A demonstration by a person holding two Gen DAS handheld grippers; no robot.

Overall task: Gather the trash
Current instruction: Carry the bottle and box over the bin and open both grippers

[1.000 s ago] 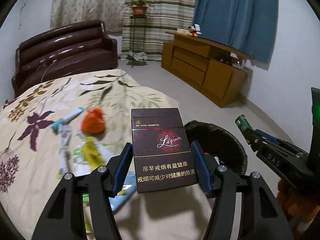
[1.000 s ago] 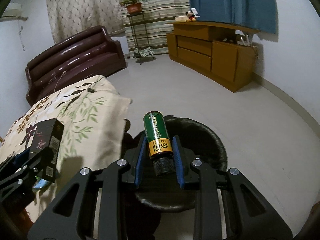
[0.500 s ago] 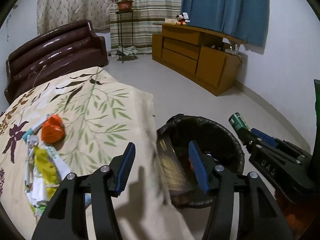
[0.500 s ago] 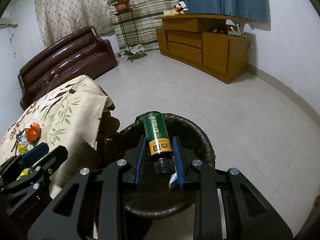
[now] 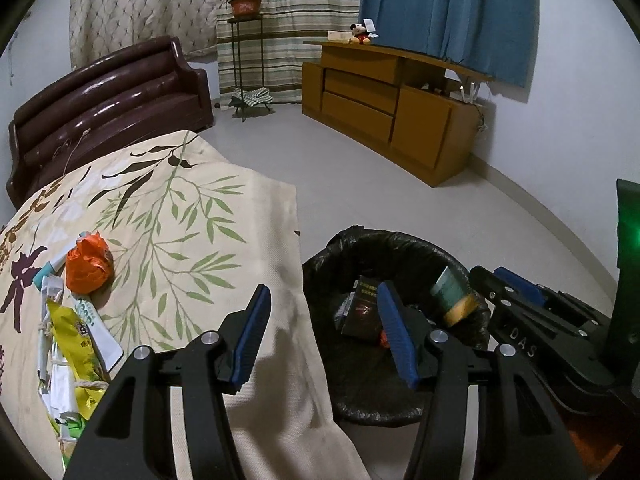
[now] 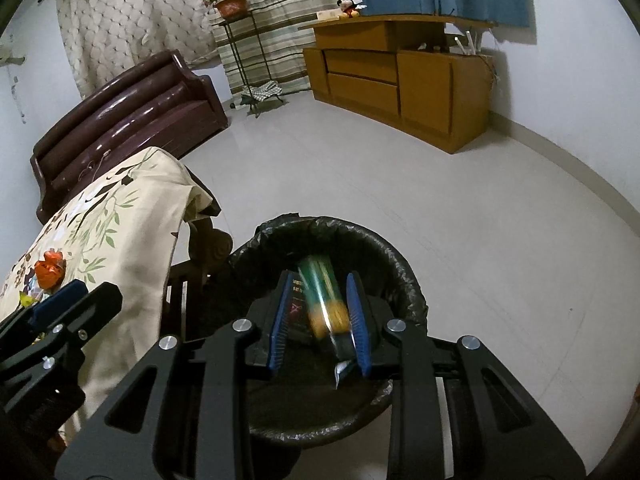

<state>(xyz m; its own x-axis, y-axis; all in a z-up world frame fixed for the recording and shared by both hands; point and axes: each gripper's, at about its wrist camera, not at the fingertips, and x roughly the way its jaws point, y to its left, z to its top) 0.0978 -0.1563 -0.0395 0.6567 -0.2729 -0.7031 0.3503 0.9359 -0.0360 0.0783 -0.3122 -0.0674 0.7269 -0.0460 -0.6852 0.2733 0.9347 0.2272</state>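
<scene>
My left gripper (image 5: 322,292) is open and empty, over the edge of the floral tablecloth (image 5: 192,216) beside the black-lined bin (image 5: 360,236). A dark cigarette box (image 5: 360,312) lies inside the bin. My right gripper (image 6: 319,278) hangs over the bin (image 6: 340,224) with its jaws opening. The green bottle (image 6: 324,300) is blurred between them, slipping down free of the pads. The bottle (image 5: 452,292) also shows in the left wrist view. An orange crumpled wrapper (image 5: 86,264), a yellow packet (image 5: 72,340) and white wrappers lie on the cloth.
A dark brown sofa (image 5: 104,104) stands behind the table. A wooden cabinet (image 5: 384,104) runs along the right wall, and a plant stand (image 5: 246,52) is by the curtains. Pale bare floor (image 6: 360,160) spreads beyond the bin.
The cigarette box left my left gripper and dropped into the bin. Both grippers moved closer over the bin. The right jaws parted and the green bottle began to fall.
</scene>
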